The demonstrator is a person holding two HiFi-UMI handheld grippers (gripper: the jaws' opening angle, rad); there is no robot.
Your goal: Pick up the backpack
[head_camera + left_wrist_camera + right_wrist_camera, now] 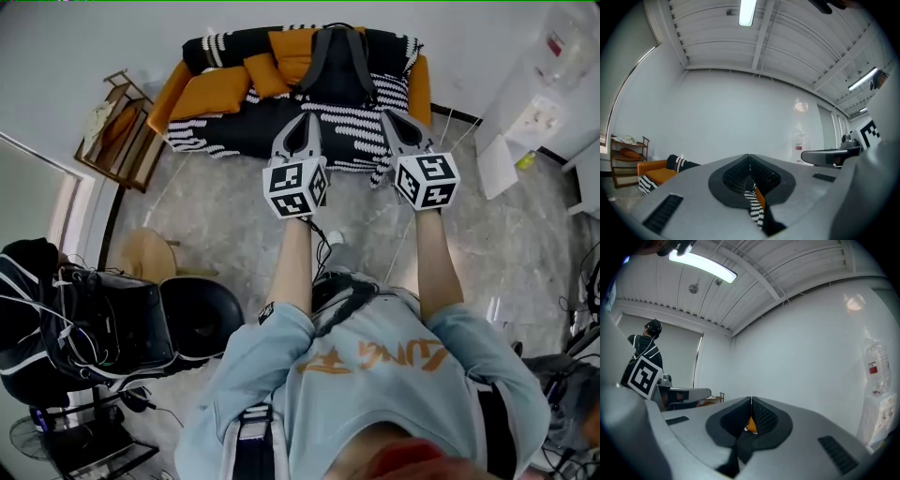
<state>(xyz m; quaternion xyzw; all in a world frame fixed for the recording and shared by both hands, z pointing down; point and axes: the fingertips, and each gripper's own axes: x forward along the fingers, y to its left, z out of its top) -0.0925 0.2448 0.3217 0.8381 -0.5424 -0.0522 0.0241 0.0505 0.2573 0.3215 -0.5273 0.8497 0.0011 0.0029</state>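
A dark grey backpack point(337, 66) stands upright against the back of a sofa point(216, 89), on a black-and-white striped blanket point(356, 122). Both grippers are held out level, side by side, short of the sofa's front edge and apart from the backpack. My left gripper point(306, 118) is shut with nothing in it; in its own view the jaws point(749, 157) meet, and striped blanket shows through the gap below. My right gripper point(387, 117) is also shut and empty, its jaws point(751, 401) touching at the tip, with a speck of orange cushion showing behind them.
Orange cushions point(267, 73) lie on the sofa. A wooden shelf point(117, 131) stands to its left and a white water dispenser point(539, 103) to its right. Nearer me on the left are a round stool point(145, 253), a black chair point(202, 314) and cabled equipment point(75, 319).
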